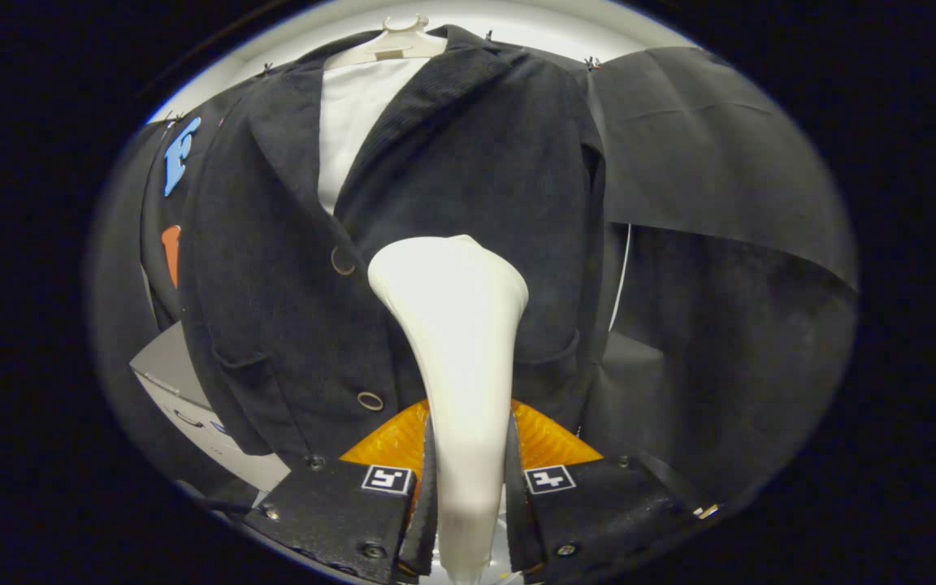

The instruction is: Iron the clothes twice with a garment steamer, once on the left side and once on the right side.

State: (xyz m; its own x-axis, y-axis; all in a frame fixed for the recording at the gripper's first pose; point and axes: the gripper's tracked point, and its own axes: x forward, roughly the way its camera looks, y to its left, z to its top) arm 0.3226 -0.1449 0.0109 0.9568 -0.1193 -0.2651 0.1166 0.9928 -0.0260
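You've got the gripper (468,487) clenched on the neck of the white garment steamer (456,341), both fingers pressing its sides, so the hold looks solid. The steamer head flares out just ahead of the fingers and sits right up against the dark jacket (468,162), about level with the upper button (343,262) near the front opening.

The jacket hangs on a white hanger (391,41) over a white shirt (354,114). It looks like soft corduroy-ish fabric, so I'd guess it gives and swings if you push hard; go light.

The steamer is smooth hard plastic and probably top-heavy, so it could twist in the fingers. Staying low on the narrow neck seems right to me.
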